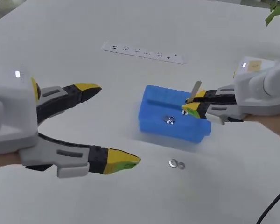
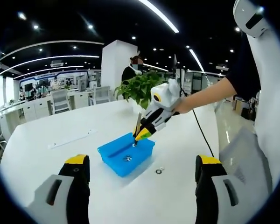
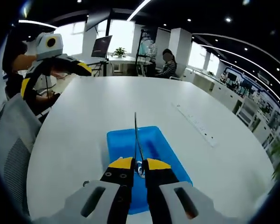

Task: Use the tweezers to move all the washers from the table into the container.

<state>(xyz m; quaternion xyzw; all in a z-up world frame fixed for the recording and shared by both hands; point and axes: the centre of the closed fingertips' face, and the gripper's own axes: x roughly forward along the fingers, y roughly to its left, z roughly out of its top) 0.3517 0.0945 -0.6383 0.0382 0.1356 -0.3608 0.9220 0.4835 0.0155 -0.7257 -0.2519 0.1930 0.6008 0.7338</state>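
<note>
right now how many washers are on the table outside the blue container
2. One washer lies on the table just in front of the blue container, the other washer right beside it. The left gripper hides some table, so more are possible.

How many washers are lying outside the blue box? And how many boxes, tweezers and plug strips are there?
Blue box: 1
Washers outside the box: 2
Tweezers, held in the right gripper: 1
Plug strip: 1
Total: 5
</note>
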